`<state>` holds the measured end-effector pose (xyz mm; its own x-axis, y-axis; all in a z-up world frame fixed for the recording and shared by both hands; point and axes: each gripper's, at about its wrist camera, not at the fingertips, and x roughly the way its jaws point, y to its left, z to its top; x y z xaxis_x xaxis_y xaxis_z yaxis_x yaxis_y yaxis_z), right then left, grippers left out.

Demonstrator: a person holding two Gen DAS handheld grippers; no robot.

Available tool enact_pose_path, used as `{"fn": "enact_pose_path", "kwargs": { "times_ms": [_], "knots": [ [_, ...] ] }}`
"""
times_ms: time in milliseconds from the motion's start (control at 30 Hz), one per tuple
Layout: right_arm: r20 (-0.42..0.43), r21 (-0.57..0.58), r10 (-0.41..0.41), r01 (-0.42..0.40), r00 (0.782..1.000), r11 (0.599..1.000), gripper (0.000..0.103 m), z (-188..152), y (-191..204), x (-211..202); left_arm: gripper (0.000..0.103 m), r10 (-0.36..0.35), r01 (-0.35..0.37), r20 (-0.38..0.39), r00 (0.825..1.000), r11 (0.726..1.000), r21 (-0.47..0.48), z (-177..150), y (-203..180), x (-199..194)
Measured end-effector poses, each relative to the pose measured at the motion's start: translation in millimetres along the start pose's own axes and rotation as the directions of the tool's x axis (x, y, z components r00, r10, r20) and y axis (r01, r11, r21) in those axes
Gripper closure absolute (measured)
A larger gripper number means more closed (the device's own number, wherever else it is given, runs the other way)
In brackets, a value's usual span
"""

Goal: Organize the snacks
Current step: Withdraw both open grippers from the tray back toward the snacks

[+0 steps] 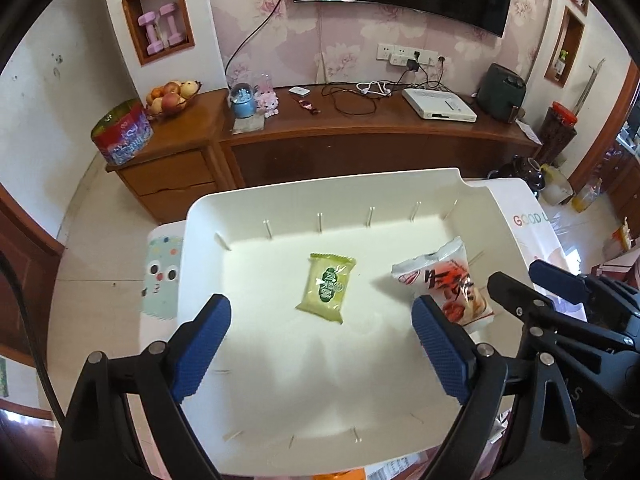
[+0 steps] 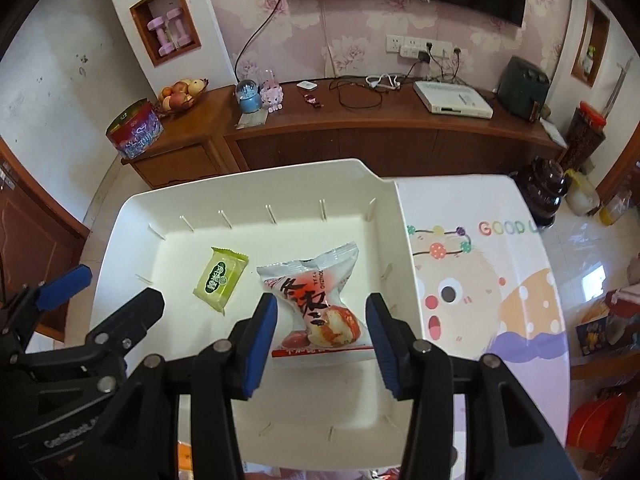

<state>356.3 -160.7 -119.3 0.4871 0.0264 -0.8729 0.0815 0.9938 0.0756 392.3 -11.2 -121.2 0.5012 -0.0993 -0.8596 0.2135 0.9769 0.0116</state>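
Two snacks already lie inside the white bin [image 1: 280, 200] on the table: a green packet [image 1: 326, 287] near the middle and a red-and-white pouch [image 2: 320, 300] toward the bin's right side. Both grippers hang above them with nothing held – the left gripper [image 1: 322, 344] spread wide, the right gripper [image 2: 322, 340] parted around the pouch without pressing it. More packets seem to wait at the table's near edge – so sorting looks unfinished.
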Motion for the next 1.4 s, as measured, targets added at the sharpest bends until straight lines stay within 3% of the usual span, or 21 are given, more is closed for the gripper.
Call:
{"fn": "enact_pose_path", "kwargs": {
  "times_ms": [400,533,733,867,1100,1400],
  "knots": [
    [0.037,0.042,0.055,-0.057,0.998,0.998,0.055,-10.7,-2.8,-43.0,0.009,-0.070,0.068,0.108,0.992,0.997,0.020,-5.4,-1.3,-60.5],
    [0.065,0.026,0.029,-0.031,0.997,0.999,0.054,-14.9,-2.3,-72.5,0.009,-0.102,0.099,0.144,0.984,0.995,0.030,-9.9,-3.8,-93.7],
    [0.125,0.019,0.117,-0.120,0.985,0.993,0.053,-29.8,-7.1,-125.5,0.001,-0.140,0.146,0.189,0.972,0.989,-0.017,-25.1,-2.4,-146.5],
    [0.159,0.007,0.140,-0.143,0.977,0.990,0.051,-48.4,-7.8,-161.3,0.001,-0.148,0.162,0.221,0.964,0.986,-0.047,-46.6,-5.1,-186.0],
    [0.200,-0.056,0.137,-0.128,0.970,0.990,0.051,-90.6,-8.4,-215.4,0.001,-0.087,0.094,0.271,0.959,0.995,-0.013,-94.3,-27.2,-245.0],
    [0.182,-0.093,0.173,-0.158,0.968,0.983,0.051,-152.9,-16.0,-247.6,0.002,-0.082,0.096,0.245,0.966,0.994,-0.045,-161.9,-42.8,-273.5]
  ]
}}
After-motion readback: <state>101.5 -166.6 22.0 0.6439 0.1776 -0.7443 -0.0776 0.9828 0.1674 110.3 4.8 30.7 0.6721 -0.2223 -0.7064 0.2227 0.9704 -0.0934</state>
